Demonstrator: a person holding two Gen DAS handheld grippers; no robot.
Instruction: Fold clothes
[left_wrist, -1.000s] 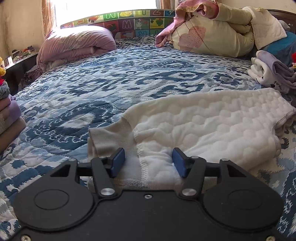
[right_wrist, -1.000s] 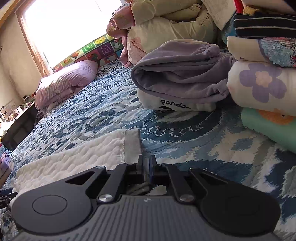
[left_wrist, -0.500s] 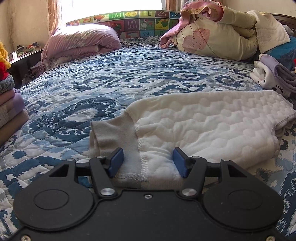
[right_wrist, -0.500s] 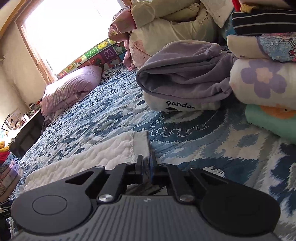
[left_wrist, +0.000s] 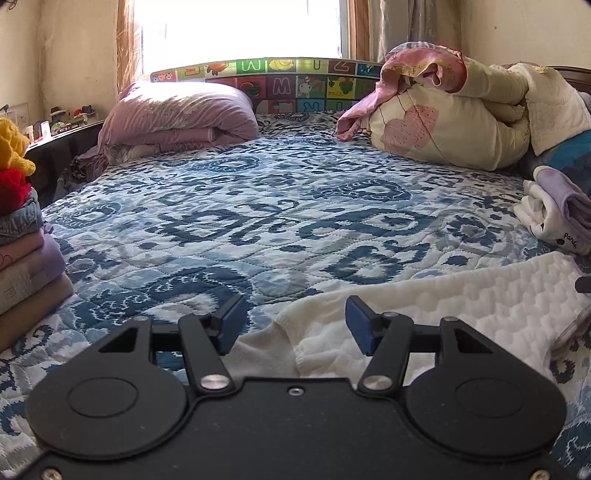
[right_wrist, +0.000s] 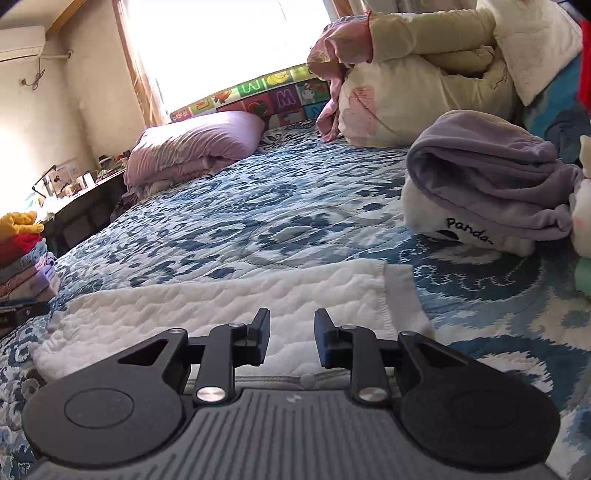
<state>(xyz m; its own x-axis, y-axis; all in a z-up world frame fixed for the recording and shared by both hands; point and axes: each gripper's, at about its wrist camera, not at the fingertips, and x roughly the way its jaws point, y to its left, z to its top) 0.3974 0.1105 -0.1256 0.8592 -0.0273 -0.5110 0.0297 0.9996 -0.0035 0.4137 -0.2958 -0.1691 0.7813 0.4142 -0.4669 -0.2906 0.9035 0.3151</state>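
Now both tools (left_wrist: 291, 326) (right_wrist: 291, 341) parted above the white quilted garment (right_wrist: 229, 302).

Sunlit window (left_wrist: 240, 33) glares above an alphabet-tile headboard (left_wrist: 266, 79), cream walls (left_wrist: 517, 29), blue-patterned bedspread (left_wrist: 277, 206).

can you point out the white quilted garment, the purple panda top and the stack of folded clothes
white quilted garment (right_wrist: 229, 306): right wrist view, middle of its quilted panel
purple panda top (right_wrist: 487, 177): right wrist view, its purple folded upper layer
stack of folded clothes (left_wrist: 26, 258): left wrist view, middle layers
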